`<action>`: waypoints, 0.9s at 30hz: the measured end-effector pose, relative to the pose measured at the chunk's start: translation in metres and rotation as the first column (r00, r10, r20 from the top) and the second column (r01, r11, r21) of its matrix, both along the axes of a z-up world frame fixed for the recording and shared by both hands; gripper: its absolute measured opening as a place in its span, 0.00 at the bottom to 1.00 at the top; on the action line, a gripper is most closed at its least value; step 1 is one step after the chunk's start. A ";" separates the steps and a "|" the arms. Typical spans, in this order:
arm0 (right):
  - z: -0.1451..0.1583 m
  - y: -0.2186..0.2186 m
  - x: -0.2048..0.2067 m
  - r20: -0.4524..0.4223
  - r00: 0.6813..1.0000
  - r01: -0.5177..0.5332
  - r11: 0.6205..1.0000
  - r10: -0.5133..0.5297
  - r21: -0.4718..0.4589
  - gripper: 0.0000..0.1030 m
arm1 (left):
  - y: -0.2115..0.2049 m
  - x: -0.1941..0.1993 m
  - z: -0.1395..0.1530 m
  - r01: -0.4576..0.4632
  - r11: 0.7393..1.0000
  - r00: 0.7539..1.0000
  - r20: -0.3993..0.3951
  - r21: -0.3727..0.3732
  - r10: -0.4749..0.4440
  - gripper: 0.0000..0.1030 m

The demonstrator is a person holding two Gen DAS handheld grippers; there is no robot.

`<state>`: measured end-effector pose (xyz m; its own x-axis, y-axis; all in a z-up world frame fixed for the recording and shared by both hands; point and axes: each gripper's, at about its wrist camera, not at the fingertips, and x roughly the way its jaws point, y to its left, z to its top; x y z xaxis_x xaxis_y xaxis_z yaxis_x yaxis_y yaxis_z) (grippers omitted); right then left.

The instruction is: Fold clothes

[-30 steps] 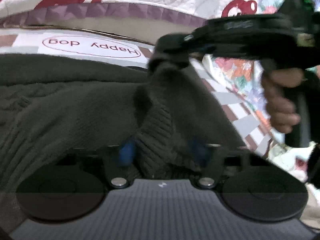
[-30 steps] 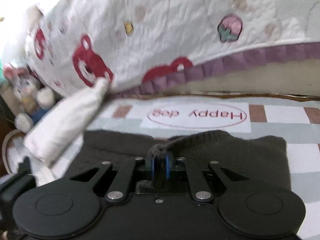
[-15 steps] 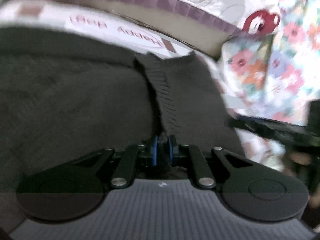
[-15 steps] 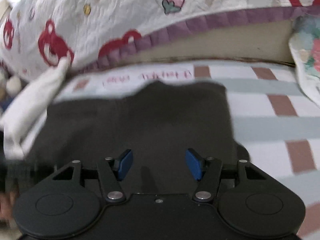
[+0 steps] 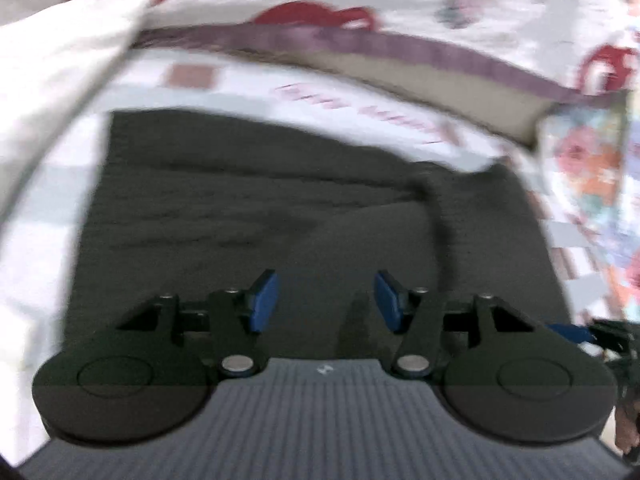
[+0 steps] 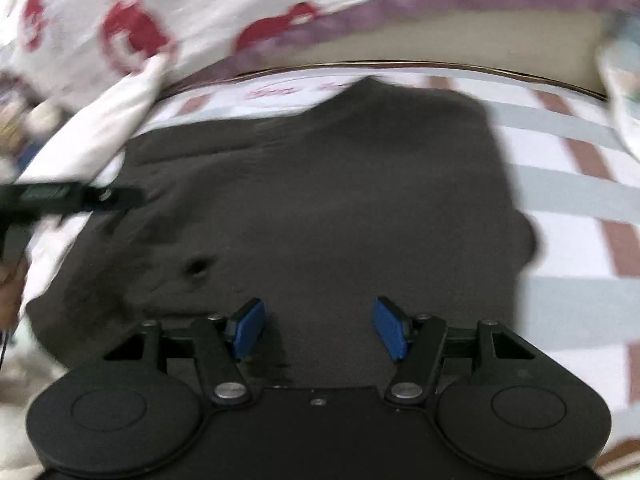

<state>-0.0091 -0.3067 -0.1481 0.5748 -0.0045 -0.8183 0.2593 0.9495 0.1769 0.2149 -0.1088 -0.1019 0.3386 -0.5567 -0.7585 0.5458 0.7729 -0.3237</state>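
Note:
A dark grey-brown knit sweater (image 5: 256, 208) lies spread on the checked bed sheet, with a ribbed fold (image 5: 440, 216) running down its right side. It also fills the middle of the right wrist view (image 6: 340, 200). My left gripper (image 5: 326, 300) is open and empty above the sweater's near part. My right gripper (image 6: 320, 330) is open and empty over the sweater's near edge. The left gripper shows at the left edge of the right wrist view (image 6: 60, 196). Both views are motion-blurred.
A white quilt with red bears and a purple border (image 6: 360, 4) is heaped behind the sweater. A white cloth (image 5: 60, 60) lies at the left. Floral fabric (image 5: 592, 168) is at the right. The checked sheet (image 6: 568, 184) extends right of the sweater.
Both grippers have let go of the sweater and opened: the right one half a second ago, the left one since then. Both have pulled back, and the sweater now lies flat.

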 end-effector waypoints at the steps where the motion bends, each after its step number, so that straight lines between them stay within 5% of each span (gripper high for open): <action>1: -0.008 0.008 0.005 -0.044 0.999 -0.029 1.000 0.029 -0.010 0.68 | 0.009 0.003 0.001 -0.024 0.999 1.000 0.009 0.035 0.024 0.51; 4: -0.017 0.029 0.016 -0.124 0.985 -0.129 0.988 0.119 -0.080 0.83 | 0.037 0.004 0.013 -0.103 0.986 0.989 0.118 0.131 0.088 0.50; 6: -0.006 0.036 0.020 -0.124 0.988 -0.109 0.989 0.097 -0.098 0.82 | 0.054 0.004 0.023 -0.140 0.979 0.978 0.173 0.146 0.114 0.51; 8: 0.012 0.042 0.022 -0.081 0.994 -0.079 0.992 0.071 -0.103 0.81 | 0.074 0.008 0.025 -0.162 0.984 0.981 0.121 0.070 0.153 0.54; 12: 0.054 0.076 0.035 0.100 0.964 -0.247 0.969 0.247 -0.012 0.66 | 0.113 0.003 0.003 -0.250 0.967 0.966 -0.077 -0.040 0.247 0.65; 14: 0.065 0.099 0.046 0.145 0.921 -0.367 0.930 0.361 0.016 0.52 | 0.131 -0.008 -0.015 -0.342 0.938 0.926 -0.189 -0.054 0.327 0.67; 16: 0.061 0.133 0.060 0.128 0.859 -0.499 0.867 0.495 -0.003 0.26 | 0.135 -0.021 -0.019 -0.352 0.936 0.922 -0.175 -0.010 0.345 0.67; 19: 0.049 0.177 0.075 0.068 0.798 -0.594 0.801 0.598 -0.074 0.26 | 0.139 -0.022 -0.016 -0.380 0.925 0.911 -0.180 -0.023 0.370 0.75; 21: 0.045 0.195 0.084 0.032 0.731 -0.678 0.731 0.682 -0.080 0.27 | 0.146 -0.021 -0.016 -0.420 0.905 0.892 -0.213 -0.068 0.398 0.78; 22: 0.044 0.203 0.089 0.013 0.701 -0.709 0.698 0.713 -0.100 0.31 | 0.148 -0.020 -0.016 -0.428 0.900 0.889 -0.222 -0.084 0.401 0.77; 25: 0.037 0.224 0.091 -0.034 0.628 -0.772 0.617 0.777 -0.154 0.37 | 0.147 -0.021 -0.008 -0.410 0.905 0.906 -0.161 -0.116 0.390 0.51; 27: 0.026 0.235 0.095 -0.086 0.552 -0.833 0.542 0.830 -0.110 0.37 | 0.144 -0.021 -0.005 -0.401 0.908 0.914 -0.124 -0.120 0.387 0.50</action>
<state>0.0860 -0.0719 -0.1219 0.3575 0.3661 -0.8591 -0.6556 0.7535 0.0483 0.1935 0.0349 -0.1068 0.4825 -0.4957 -0.7222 0.1673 0.8614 -0.4795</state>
